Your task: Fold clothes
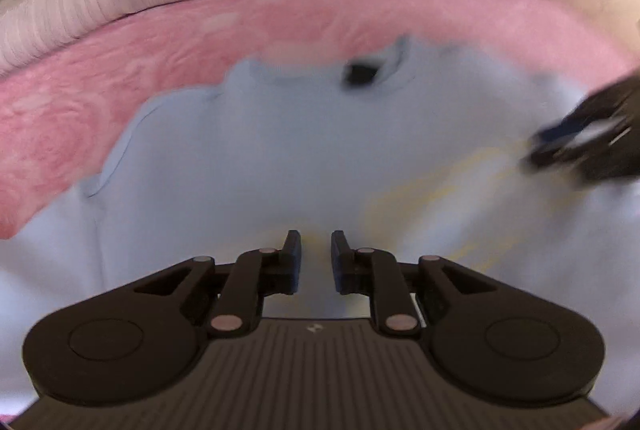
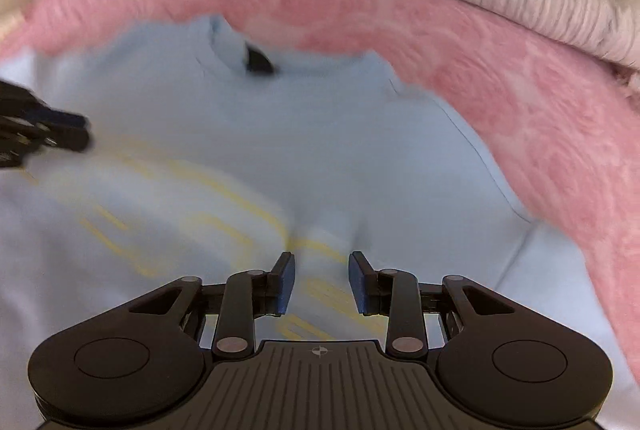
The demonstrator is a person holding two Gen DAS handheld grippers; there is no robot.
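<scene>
Pink blanket (image 1: 168, 42) carried the blue shirt (image 1: 260, 150) spread flat, collar far, apparently ready for folding, with left tool (image 1: 316, 250) slightly parted and right tool (image 2: 322, 264) wider, both gripping nothing above its print.

Black two-finger left gripper (image 1: 316, 256) with blue pads (image 1: 295, 262), jaws slightly parted, nothing between them, black two-finger right gripper (image 2: 322, 280) wider apart, also holding nothing, both pointing forward side by side, blurred.
</scene>
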